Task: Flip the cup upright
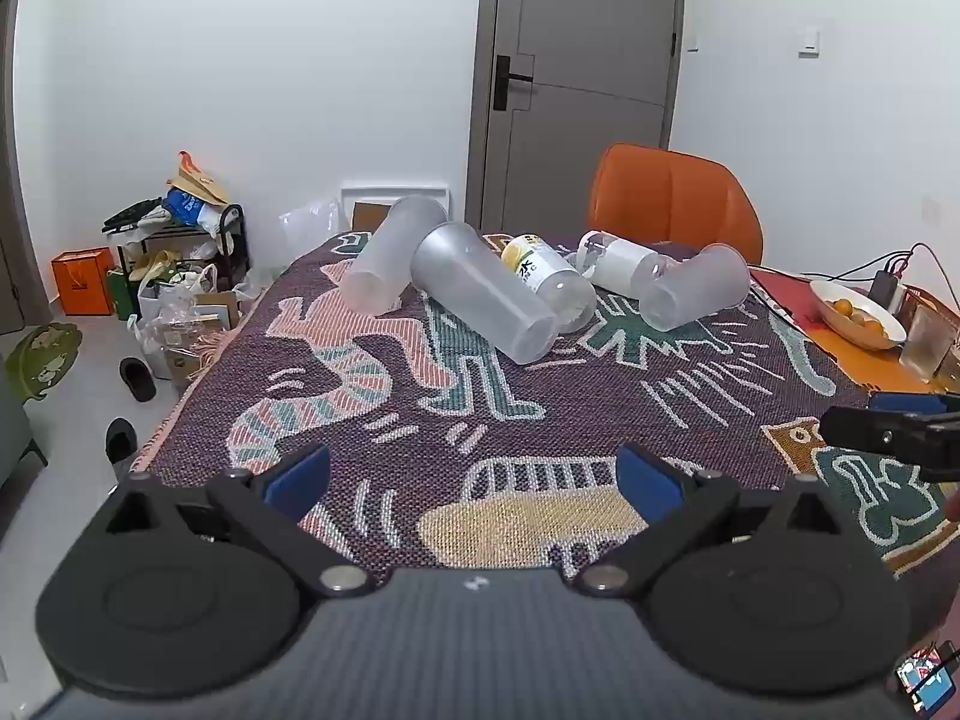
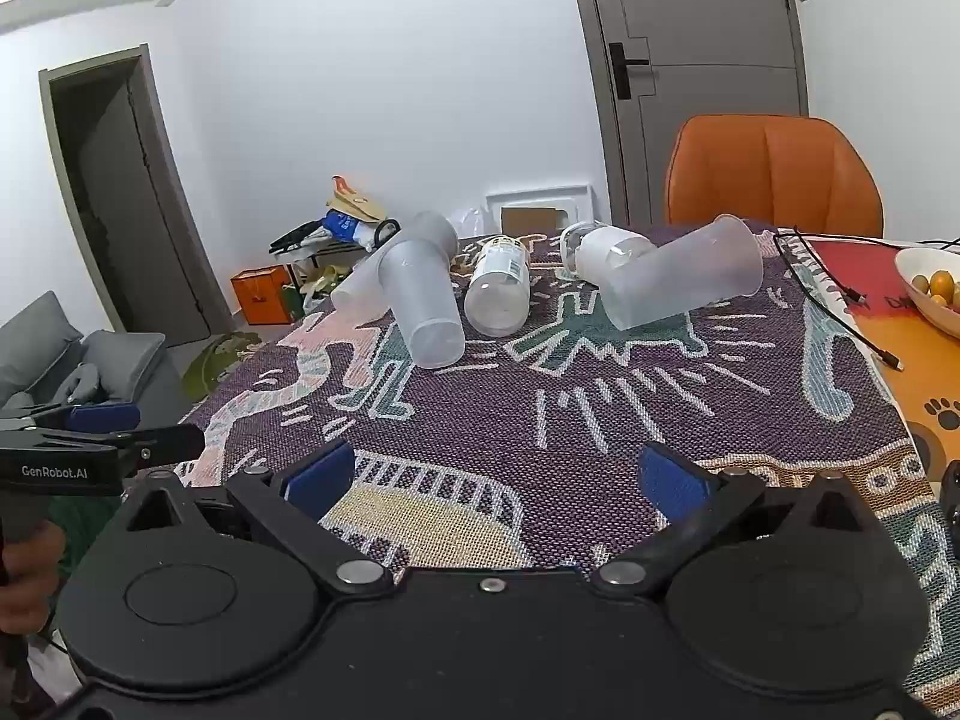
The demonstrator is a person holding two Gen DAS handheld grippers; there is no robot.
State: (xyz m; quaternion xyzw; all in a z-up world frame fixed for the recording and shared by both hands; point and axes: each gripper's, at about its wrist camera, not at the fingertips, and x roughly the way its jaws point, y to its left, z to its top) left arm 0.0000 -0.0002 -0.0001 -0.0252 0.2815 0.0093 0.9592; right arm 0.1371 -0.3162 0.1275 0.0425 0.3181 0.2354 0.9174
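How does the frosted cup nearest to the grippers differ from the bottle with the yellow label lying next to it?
The frosted cup is plain, without print; the labelled bottle carries a white and yellow label. The frosted cup tapers toward its base, while the labelled bottle keeps almost straight sides. Both lie on their sides on the patterned cloth, bases toward the cameras.
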